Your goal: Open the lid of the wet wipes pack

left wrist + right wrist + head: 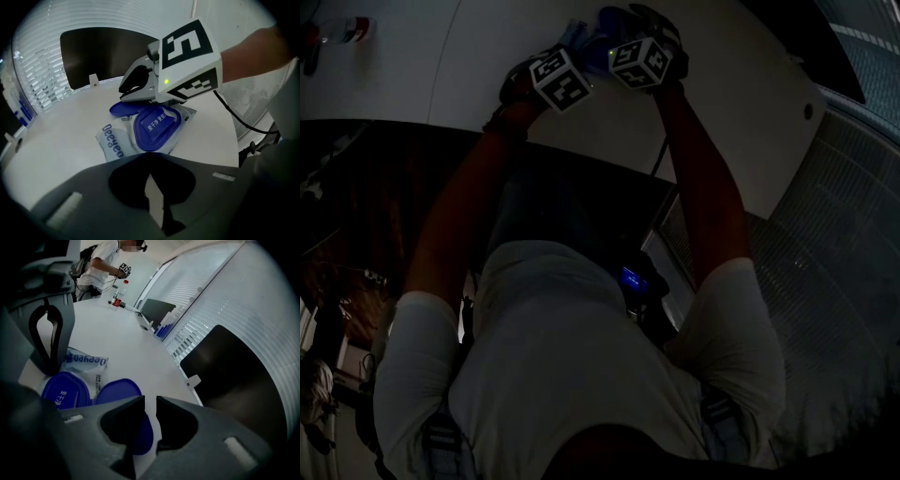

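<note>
The wet wipes pack [115,143] lies on the white table [61,131], its blue lid frame [157,127] facing up. The plain blue flap [123,108] is swung back and lies beside it. In the right gripper view the flap [117,389] runs under my right gripper [149,401], whose jaws stand a narrow gap apart with bare table showing between the tips. My left gripper [149,177] is shut with nothing in it, tips at the pack's near edge. The dark head view shows both marker cubes [558,80] [642,61] close together by the pack [591,26].
A dark rectangular panel [93,51] stands at the table's far edge before white blinds [211,301]. A bottle [118,292] and another person [105,261] are at the table's far end. A cable [243,123] hangs past the table's right edge [234,157].
</note>
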`<move>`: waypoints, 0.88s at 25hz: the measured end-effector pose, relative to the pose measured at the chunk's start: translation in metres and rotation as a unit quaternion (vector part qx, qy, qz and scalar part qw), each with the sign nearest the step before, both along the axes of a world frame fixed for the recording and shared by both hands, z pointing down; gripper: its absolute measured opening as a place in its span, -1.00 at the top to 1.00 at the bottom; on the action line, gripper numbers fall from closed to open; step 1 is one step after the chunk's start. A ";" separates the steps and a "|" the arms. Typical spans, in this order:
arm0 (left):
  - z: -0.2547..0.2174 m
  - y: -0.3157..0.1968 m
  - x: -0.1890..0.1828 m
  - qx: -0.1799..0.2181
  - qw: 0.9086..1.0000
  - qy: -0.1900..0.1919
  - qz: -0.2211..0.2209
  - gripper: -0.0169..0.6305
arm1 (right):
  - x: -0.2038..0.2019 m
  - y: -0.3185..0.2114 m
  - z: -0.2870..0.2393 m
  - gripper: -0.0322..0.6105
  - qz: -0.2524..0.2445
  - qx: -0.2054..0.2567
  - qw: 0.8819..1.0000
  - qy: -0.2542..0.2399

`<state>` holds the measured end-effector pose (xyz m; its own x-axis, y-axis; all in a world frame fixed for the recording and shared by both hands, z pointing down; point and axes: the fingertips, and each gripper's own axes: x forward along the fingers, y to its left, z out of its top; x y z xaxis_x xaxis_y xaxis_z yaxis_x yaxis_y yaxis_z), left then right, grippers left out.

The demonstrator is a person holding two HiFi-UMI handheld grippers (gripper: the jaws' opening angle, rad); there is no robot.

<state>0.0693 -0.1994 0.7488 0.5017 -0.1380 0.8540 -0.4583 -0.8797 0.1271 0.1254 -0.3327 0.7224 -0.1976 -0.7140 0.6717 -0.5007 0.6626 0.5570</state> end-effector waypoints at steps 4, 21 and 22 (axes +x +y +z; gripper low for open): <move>-0.004 -0.003 0.000 -0.003 1.000 0.016 -0.018 0.94 | 0.001 0.000 -0.013 0.67 0.023 0.009 0.999 -0.029; -0.231 0.000 -0.017 0.140 0.955 0.225 -0.136 0.94 | -0.025 0.100 -0.243 0.69 0.065 0.151 0.962 -0.216; -0.250 0.007 -0.017 0.145 0.949 0.242 -0.137 0.94 | -0.030 0.110 -0.261 0.70 0.065 0.156 0.958 -0.231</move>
